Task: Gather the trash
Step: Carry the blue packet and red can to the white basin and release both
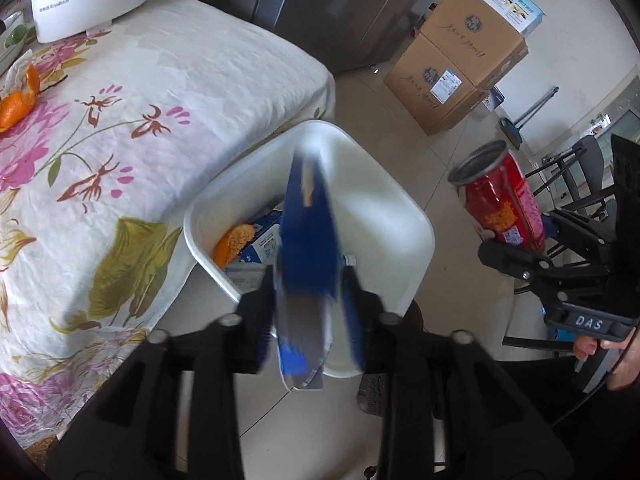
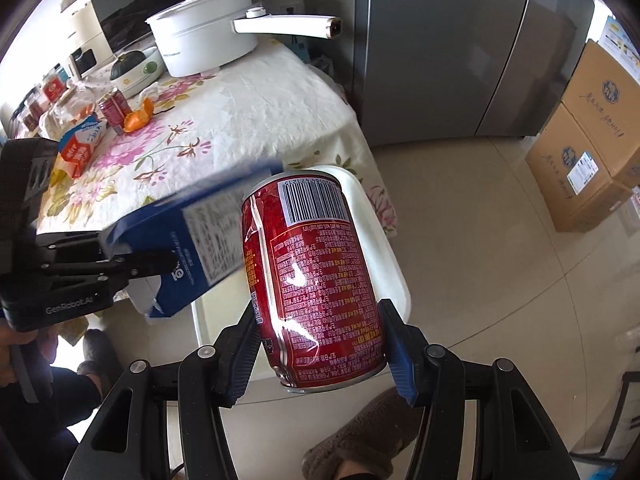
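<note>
The white bin (image 1: 404, 216) stands on the tiled floor (image 1: 400, 92) hard against the corner of the table (image 1: 168, 60), whose floral cloth hangs just beside the bin's rim on that side; the other sides face open floor. Inside it lie an orange peel (image 1: 234, 242) and a blue-and-white carton piece. Over its mouth hangs a blue carton (image 1: 308, 216), blurred, standing on edge between the fingers of the left gripper (image 1: 310, 280); a gap shows on both sides, so the pads do not press on it and the jaws stand part open. The right wrist view shows the same carton (image 2: 192, 236) tilted, its top toward the table, with the left gripper's black frame beside it and a hand under it. The right gripper (image 2: 324, 332) points steeply down and clamps a red can (image 2: 316, 276) across its body, blue pads on both sides, the barcode end away from the camera, above the bin's edge (image 2: 384, 240). In the left view that can (image 1: 500, 196) sits well apart from the bin, over bare floor, open end up. Still on the table lie another peel (image 2: 138, 118), a small red can (image 2: 114, 108), an orange-and-white carton (image 2: 80, 144) and a white pot (image 2: 204, 40). A grey fridge (image 2: 460, 48) and stacked boxes (image 1: 460, 64) stand farther off, leaving wide floor between.
</note>
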